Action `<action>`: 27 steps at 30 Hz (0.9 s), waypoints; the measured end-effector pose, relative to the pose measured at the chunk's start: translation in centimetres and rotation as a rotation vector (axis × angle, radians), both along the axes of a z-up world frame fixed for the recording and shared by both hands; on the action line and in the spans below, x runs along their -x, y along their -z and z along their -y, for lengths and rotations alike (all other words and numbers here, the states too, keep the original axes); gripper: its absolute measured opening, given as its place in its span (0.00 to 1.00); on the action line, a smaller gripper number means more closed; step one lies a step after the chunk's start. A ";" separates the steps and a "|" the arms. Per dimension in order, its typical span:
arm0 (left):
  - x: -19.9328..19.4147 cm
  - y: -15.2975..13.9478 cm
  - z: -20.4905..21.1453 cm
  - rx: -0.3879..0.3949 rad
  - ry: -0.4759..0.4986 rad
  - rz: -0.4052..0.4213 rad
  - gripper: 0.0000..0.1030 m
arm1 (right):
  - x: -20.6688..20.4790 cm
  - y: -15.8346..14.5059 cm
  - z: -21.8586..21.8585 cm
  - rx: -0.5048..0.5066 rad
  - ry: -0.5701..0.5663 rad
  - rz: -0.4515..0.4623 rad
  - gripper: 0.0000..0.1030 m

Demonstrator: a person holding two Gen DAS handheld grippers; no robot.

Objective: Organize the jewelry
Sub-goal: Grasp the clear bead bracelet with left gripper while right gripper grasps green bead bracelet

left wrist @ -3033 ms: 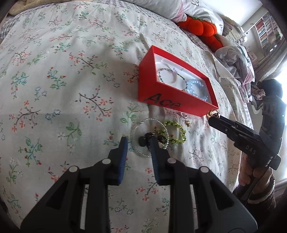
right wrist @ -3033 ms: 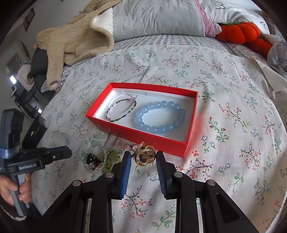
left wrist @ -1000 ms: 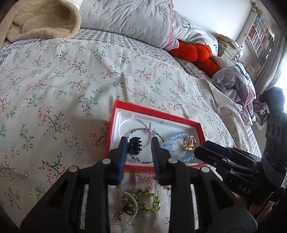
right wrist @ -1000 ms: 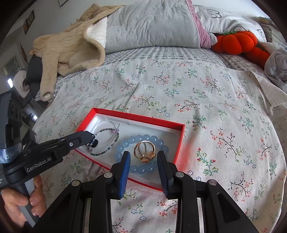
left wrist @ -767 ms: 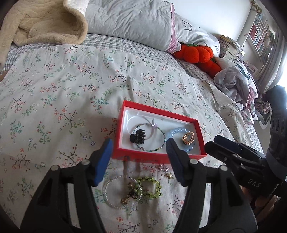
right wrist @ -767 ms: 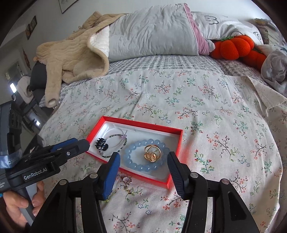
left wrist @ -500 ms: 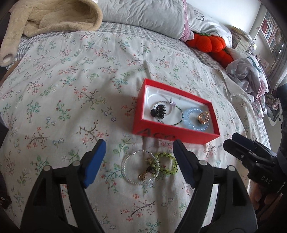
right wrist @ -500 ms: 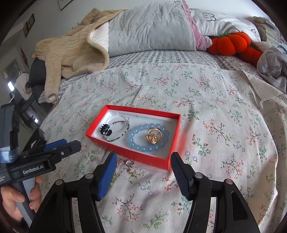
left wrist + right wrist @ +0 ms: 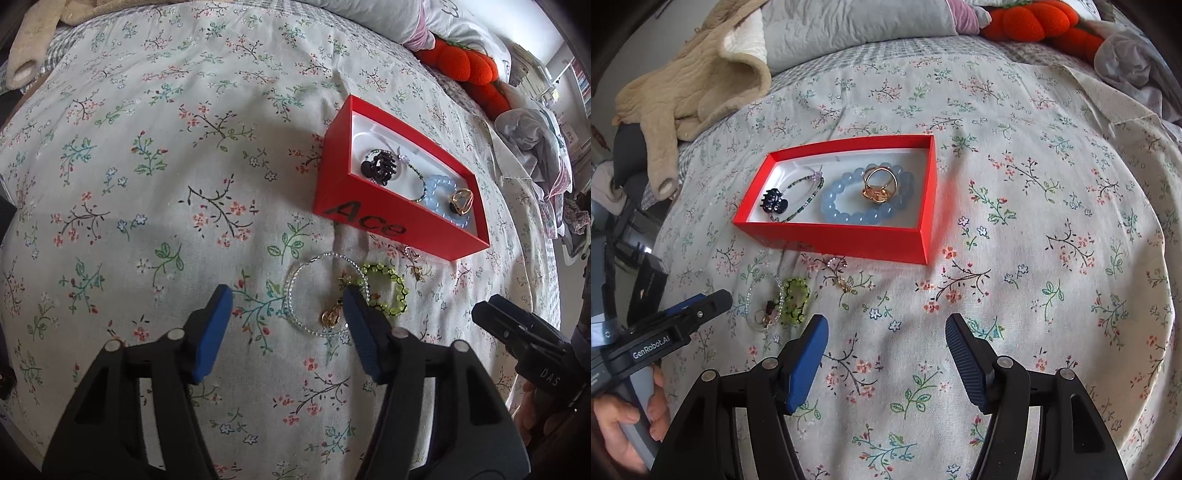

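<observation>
While both grippers hung wide apart and empty over the floral bedspread [image 9: 1052,184], jewelry sat sorted and unsorted.
Left gripper [image 9: 286,317] hovered over the clear bead bracelet [image 9: 325,293] and green bracelet [image 9: 386,290]; right gripper [image 9: 884,345] waited nearby; the red box [image 9: 846,238] held hair claw [image 9: 773,201], blue bracelet [image 9: 846,210], gold ring [image 9: 879,186].
</observation>
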State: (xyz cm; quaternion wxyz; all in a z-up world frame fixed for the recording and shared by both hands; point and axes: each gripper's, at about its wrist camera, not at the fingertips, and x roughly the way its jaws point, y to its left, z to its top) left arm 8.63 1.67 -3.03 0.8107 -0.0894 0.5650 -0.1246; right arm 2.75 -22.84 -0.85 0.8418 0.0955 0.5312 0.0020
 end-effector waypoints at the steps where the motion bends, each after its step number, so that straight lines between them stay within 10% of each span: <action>1: -0.2 0.3 0.1 0.011 0.000 -0.013 0.52 | -0.1 0.1 -0.1 0.002 0.000 -0.002 0.65; 14: -0.9 2.3 2.6 -0.145 0.025 -0.010 0.05 | -0.9 0.9 -1.5 0.005 -0.027 -0.025 0.65; 27: 1.3 -2.3 0.5 0.010 0.044 0.088 0.05 | -2.2 1.8 -3.4 -0.003 -0.037 -0.041 0.65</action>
